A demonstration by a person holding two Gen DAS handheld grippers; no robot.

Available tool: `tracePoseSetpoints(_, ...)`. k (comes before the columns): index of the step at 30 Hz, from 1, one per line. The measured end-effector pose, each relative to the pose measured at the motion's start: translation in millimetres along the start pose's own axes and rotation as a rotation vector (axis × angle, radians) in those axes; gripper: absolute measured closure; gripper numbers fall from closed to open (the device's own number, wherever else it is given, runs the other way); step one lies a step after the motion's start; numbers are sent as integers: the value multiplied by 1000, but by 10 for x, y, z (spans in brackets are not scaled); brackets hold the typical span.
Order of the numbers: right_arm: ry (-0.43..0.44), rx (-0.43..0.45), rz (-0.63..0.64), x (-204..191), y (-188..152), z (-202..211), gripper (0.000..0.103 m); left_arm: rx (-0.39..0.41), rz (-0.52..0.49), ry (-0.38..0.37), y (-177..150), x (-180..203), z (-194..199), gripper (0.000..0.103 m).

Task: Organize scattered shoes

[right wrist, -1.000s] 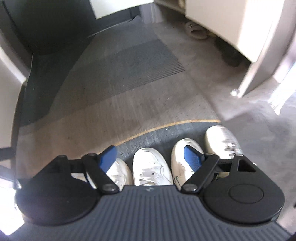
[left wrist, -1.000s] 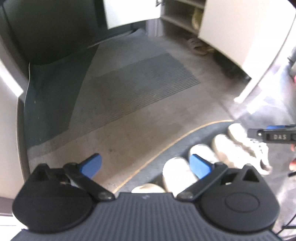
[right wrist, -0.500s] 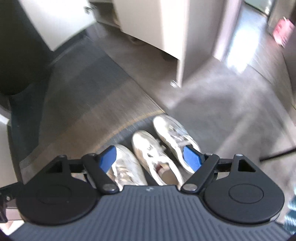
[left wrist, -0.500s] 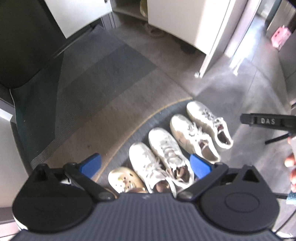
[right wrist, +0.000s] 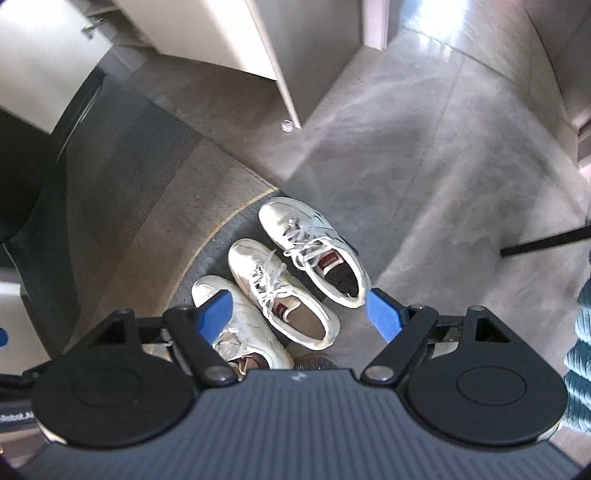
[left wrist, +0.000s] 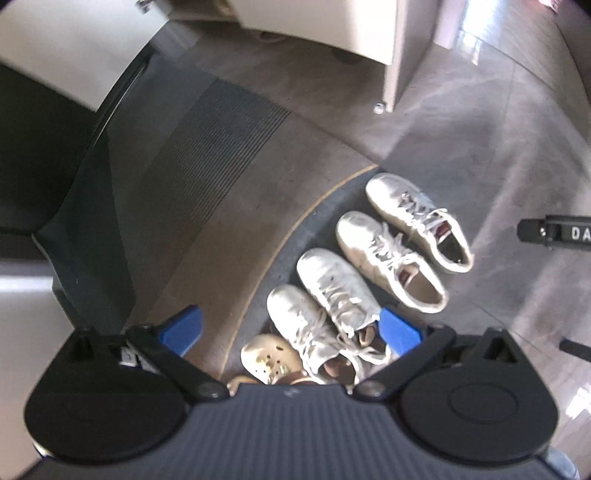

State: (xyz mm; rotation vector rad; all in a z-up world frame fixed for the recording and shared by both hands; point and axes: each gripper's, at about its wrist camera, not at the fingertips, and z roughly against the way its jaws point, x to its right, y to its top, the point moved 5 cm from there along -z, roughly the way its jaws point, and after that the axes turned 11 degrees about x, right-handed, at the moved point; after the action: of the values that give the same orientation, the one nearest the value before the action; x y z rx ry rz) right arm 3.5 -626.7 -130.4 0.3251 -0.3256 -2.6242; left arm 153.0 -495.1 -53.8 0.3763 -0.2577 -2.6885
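Hovering above the floor (left wrist: 461,122), the left claw (left wrist: 291,328) stood with its blue-tipped fingers (left wrist: 183,329) spread wide and nothing between them. Below it, four white sneakers lay side by side in a diagonal row on a dark mat (left wrist: 314,218) edged with a thin yellow line, toes pointing toward the ribbed doormat (left wrist: 207,155). The farthest sneaker (left wrist: 417,218) and the second sneaker (left wrist: 388,258) showed red-lined openings; the third sneaker (left wrist: 336,284) and the fourth sneaker (left wrist: 306,325) sat closest to the claw, touching along their sides. Just beside the fourth one lay a cream clog (left wrist: 269,360) with holes on top, partly hidden by the claw's body.

The right claw (right wrist: 299,308) was likewise open and empty, held over the same row, where three of the sneakers were visible in its view. Its tip also showed at the right edge of the left wrist view as a black bar. A white cabinet (right wrist: 207,33) with an open door stood beyond the mat, well apart from the shoes. A teal knitted sleeve (right wrist: 580,332) showed at the right edge of the right wrist view.
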Motion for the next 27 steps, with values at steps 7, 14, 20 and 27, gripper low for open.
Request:
tracePoseSetpoints(7, -28, -9, -192, 402, 96, 69, 21, 11, -150, -23, 688, 342, 57, 0)
tracePoseSetpoints(14, -104, 28, -404, 808, 18, -11, 21, 64, -352, -121, 1321, 609, 148, 0)
tracePoseSetpoints(20, -216, 27, -619, 997, -119, -22, 21, 125, -491, -238, 1685, 587, 236, 0)
tracePoseSetpoints(27, -430, 180, -927, 831, -221, 368, 21, 248, -855, -341, 1904, 269, 40, 0)
